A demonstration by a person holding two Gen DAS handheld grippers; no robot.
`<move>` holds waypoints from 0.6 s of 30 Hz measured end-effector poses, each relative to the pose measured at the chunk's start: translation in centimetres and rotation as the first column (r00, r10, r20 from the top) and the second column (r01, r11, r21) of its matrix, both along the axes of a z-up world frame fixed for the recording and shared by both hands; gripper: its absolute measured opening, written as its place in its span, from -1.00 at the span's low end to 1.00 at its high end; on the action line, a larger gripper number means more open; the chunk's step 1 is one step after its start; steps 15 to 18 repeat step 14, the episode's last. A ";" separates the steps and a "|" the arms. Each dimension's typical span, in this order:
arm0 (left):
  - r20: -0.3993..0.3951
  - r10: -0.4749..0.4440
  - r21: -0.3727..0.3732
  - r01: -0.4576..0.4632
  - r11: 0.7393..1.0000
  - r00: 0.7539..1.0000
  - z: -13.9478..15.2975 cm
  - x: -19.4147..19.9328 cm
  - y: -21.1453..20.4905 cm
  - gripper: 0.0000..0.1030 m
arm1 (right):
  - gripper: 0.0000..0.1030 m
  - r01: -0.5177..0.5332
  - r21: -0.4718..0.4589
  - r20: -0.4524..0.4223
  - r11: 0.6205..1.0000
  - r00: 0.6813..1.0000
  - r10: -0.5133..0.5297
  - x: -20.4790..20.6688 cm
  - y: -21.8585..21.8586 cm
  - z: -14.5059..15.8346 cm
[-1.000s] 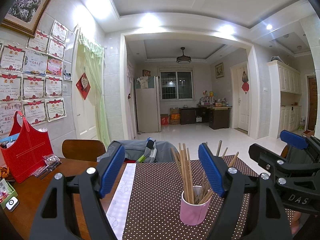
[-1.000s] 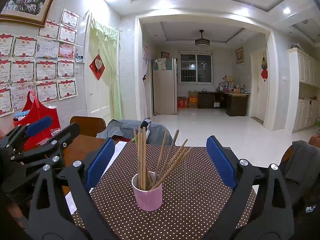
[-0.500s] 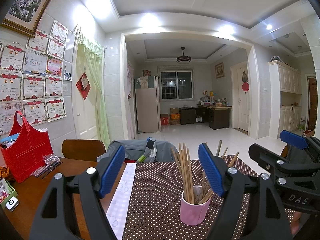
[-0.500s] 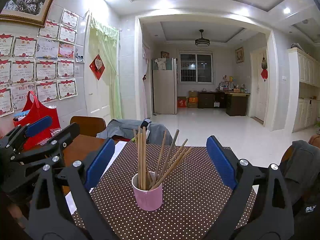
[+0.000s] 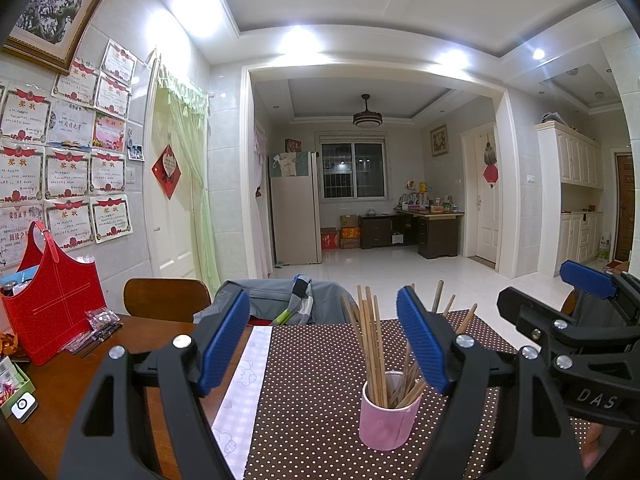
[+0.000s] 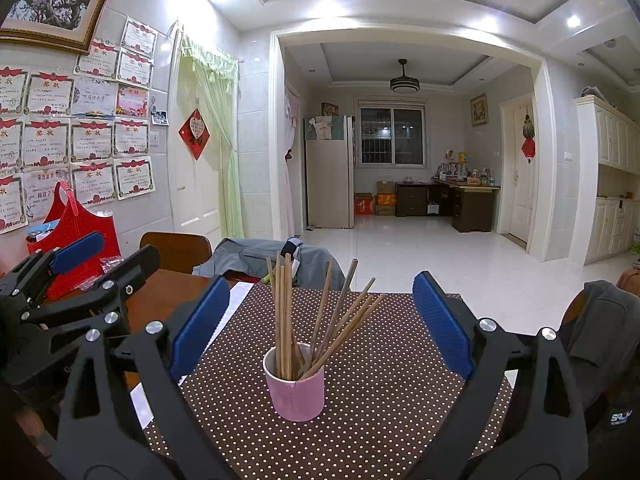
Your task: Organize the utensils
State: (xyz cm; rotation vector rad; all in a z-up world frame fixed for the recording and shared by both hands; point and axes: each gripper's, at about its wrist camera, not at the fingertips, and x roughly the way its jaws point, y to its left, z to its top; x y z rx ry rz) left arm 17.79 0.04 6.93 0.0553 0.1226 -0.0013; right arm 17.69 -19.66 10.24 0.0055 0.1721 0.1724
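Observation:
A pink cup (image 5: 385,420) (image 6: 295,390) stands upright on a brown dotted tablecloth (image 5: 312,400) (image 6: 384,392). Several wooden chopsticks (image 5: 372,344) (image 6: 288,312) stick out of it, some upright, some leaning right. My left gripper (image 5: 324,340) is open, held short of the cup, which sits toward its right finger. My right gripper (image 6: 320,320) is open too, with the cup centred beyond its fingers. Nothing is held. Each gripper shows at the edge of the other's view.
A red bag (image 5: 52,300) and small packets (image 5: 96,326) sit on the wooden table (image 5: 60,392) at left. A white patterned strip (image 5: 244,392) lies along the cloth's left edge. A chair (image 5: 166,298) and grey clothing (image 5: 276,300) stand beyond the table.

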 end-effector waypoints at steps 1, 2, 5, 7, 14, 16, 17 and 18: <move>0.001 0.000 0.001 0.000 1.000 1.000 0.0 0.0 -0.1 0.45 | 0.77 0.000 0.000 -0.001 1.000 1.000 0.000 0.1 0.0 0.0; 0.001 0.000 0.001 0.000 1.000 1.000 0.0 0.0 0.0 0.45 | 0.77 0.000 0.000 0.000 1.000 1.000 0.000 0.0 0.0 0.0; 0.002 0.000 0.001 0.000 1.000 1.000 0.0 0.0 0.0 0.45 | 0.77 0.000 0.001 -0.001 1.000 1.000 0.000 0.1 0.0 0.0; 0.001 0.000 0.000 0.000 1.000 1.000 -0.1 0.0 0.1 0.45 | 0.77 0.001 -0.001 -0.001 1.000 1.000 -0.001 0.1 0.0 0.1; -0.011 -0.004 -0.007 0.004 1.000 1.000 -0.4 0.0 0.5 0.45 | 0.77 0.002 -0.004 -0.002 1.000 1.000 -0.002 0.0 0.0 0.0; -0.011 -0.004 -0.007 0.004 1.000 1.000 -0.4 0.0 0.5 0.45 | 0.77 0.002 -0.004 -0.002 1.000 1.000 -0.002 0.0 0.0 0.0; -0.011 -0.004 -0.007 0.004 1.000 1.000 -0.4 0.0 0.5 0.45 | 0.77 0.002 -0.004 -0.002 1.000 1.000 -0.002 0.0 0.0 0.0; -0.011 -0.004 -0.007 0.004 1.000 1.000 -0.4 0.0 0.5 0.45 | 0.77 0.002 -0.004 -0.002 1.000 1.000 -0.002 0.0 0.0 0.0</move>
